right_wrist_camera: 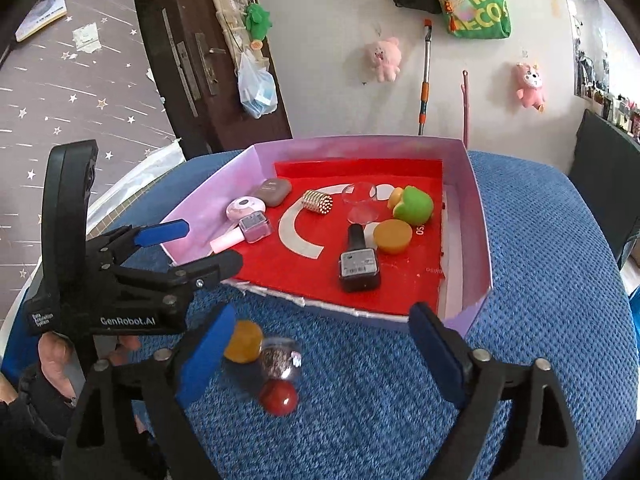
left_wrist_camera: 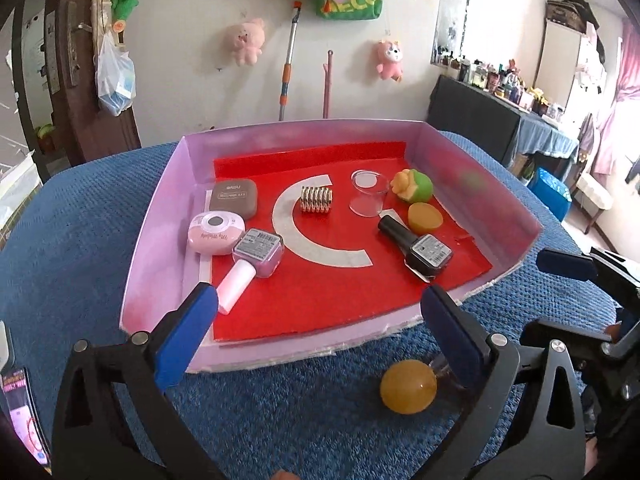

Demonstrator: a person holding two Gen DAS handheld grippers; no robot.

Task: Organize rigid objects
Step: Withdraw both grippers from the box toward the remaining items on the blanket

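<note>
A pink-walled box [left_wrist_camera: 152, 240] with a red floor holds two nail polish bottles, a pink one [left_wrist_camera: 256, 254] and a black one [left_wrist_camera: 424, 250], a pink case [left_wrist_camera: 216, 232], a brown case [left_wrist_camera: 234, 196], a magnet stack [left_wrist_camera: 317, 199], a clear cup [left_wrist_camera: 369, 192], a green toy [left_wrist_camera: 414, 186] and an orange disc [left_wrist_camera: 425, 217]. On the blue cloth in front lie an orange ball [left_wrist_camera: 408, 386] [right_wrist_camera: 243, 340], a clear glitter jar [right_wrist_camera: 281, 357] and a red ball [right_wrist_camera: 279, 398]. My left gripper [left_wrist_camera: 320, 320] is open above the box's near edge. My right gripper [right_wrist_camera: 320, 344] is open above the loose items.
The box [right_wrist_camera: 478, 216] sits on a blue textured cloth [right_wrist_camera: 540, 280]. A phone [left_wrist_camera: 24, 412] lies at the left edge. The left gripper [right_wrist_camera: 176, 240] shows at the left of the right wrist view. A wall with plush toys stands behind.
</note>
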